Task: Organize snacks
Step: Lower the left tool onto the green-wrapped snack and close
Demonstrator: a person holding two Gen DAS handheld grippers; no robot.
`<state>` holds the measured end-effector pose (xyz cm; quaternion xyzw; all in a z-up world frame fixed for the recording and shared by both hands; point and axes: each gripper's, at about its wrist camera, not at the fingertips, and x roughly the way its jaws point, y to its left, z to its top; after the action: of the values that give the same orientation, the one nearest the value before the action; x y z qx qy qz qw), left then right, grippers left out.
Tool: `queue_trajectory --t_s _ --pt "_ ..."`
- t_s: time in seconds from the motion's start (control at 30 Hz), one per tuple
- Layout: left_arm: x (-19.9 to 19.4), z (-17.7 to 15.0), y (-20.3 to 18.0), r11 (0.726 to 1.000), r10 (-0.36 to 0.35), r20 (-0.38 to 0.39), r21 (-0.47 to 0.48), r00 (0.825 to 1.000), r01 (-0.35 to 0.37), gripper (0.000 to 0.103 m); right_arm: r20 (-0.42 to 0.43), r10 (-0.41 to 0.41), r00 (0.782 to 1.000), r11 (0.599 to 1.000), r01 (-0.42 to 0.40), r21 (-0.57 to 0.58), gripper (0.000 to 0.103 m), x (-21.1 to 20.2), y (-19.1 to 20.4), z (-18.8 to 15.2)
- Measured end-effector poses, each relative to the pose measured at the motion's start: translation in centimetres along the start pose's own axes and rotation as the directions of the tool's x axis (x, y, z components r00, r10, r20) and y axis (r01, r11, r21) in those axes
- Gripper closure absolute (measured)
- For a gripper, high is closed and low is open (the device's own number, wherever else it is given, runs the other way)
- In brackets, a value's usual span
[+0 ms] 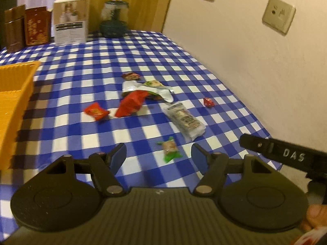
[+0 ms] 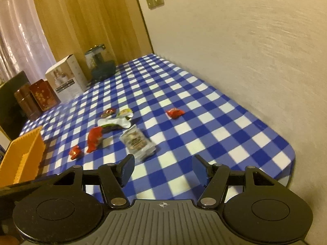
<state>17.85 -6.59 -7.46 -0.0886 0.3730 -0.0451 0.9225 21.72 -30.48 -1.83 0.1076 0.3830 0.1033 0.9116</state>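
Wrapped snacks are lying scattered mid-table: a small green candy (image 1: pixel 169 148) nearest the near edge, a clear cracker pack (image 1: pixel 185 118) beyond, red packets (image 1: pixel 130 104) clustering centrally, an orange basket (image 1: pixel 14 110) sitting leftward.

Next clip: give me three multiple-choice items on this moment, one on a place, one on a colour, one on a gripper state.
1. Where does the green-wrapped snack lie in the left wrist view?
A. in the basket
B. on the cloth just ahead of the left gripper
C. against the wall

2. What colour is the basket?
A. orange
B. green
C. white

3. How does the right gripper stand?
A. shut on a packet
B. shut on nothing
C. open

Key: 1 B, it sits between the fingertips' line of sight on the checked tablecloth. 2 A, its ribbed walls are orange. 3 C, its fingers are spread with only cloth between.
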Motion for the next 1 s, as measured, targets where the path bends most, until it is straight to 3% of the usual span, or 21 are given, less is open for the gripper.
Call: queue_trajectory --t_s 0.23,0.3,0.77,1.0 --pt "3.9 -0.1 -1.4 1.000 -0.012 -0.029 0.011 1.000 0.012 0.056 0.000 -0.035 0.999 0.999 0.035 -0.003 0.040 0.8 -1.3 0.8" --pt "4.7 -0.3 -1.5 1.000 -0.008 -0.032 0.013 0.999 0.008 0.065 -0.004 -0.040 0.999 0.999 0.040 0.000 0.040 1.1 -1.5 0.9" --pt "7.7 -0.7 -1.6 0.999 -0.011 -0.051 0.034 0.999 0.012 0.079 -0.020 -0.053 0.998 0.999 0.053 0.005 0.040 2.5 -1.5 1.3" --pt "6.0 -0.2 0.0 0.999 0.009 -0.025 0.037 1.000 -0.008 0.083 -0.030 -0.026 0.999 0.999 0.025 -0.029 0.040 3.6 -0.6 1.6"
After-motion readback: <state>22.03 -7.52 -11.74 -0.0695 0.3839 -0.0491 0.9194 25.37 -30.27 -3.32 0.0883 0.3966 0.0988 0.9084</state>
